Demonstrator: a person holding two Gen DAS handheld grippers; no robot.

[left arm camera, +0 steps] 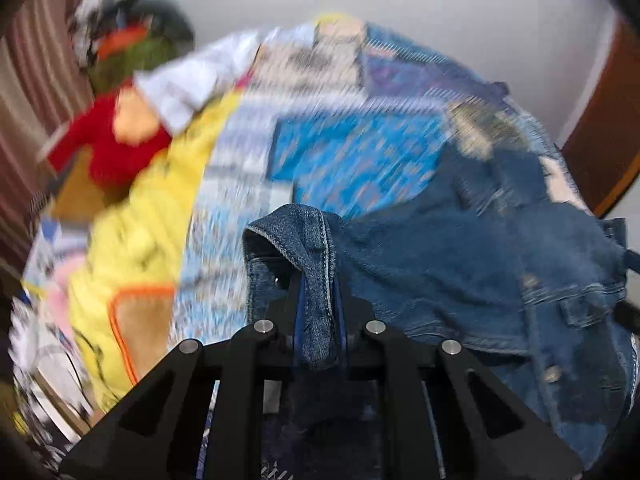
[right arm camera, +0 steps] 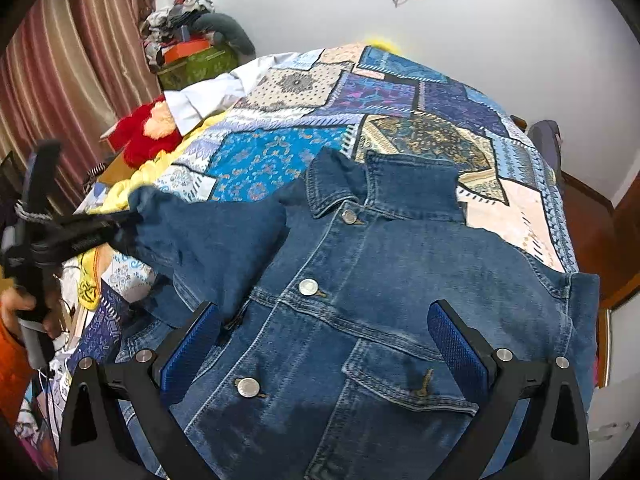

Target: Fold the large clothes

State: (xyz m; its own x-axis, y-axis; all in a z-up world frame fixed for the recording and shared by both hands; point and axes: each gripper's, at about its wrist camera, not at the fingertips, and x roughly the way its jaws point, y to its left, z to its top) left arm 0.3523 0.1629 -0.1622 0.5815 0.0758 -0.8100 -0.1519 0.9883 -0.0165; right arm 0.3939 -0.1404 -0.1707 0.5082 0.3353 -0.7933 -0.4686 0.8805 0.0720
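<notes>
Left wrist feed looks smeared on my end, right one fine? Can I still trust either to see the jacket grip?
Left wrist view: bedspread streaked by motion blur, yet the left gripper and pinched sleeve cuff stay sharp. Right wrist view: crisp, even light, fisheye bending at edges; denim jacket clear, right gripper open above it.

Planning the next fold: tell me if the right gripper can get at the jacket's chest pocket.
Probably yes: the right gripper hangs open just above the denim jacket, its chest pocket uncovered between the fingers.

Left wrist view: bedspread [left arm camera: 352, 152] and yellow cloth [left arm camera: 136, 224] smeared by motion blur. Denim jacket [left arm camera: 460, 272] cut off at 4 o'clock. Sleeve cuff [left arm camera: 304, 248] hides the left gripper [left arm camera: 318, 312] pads.
</notes>
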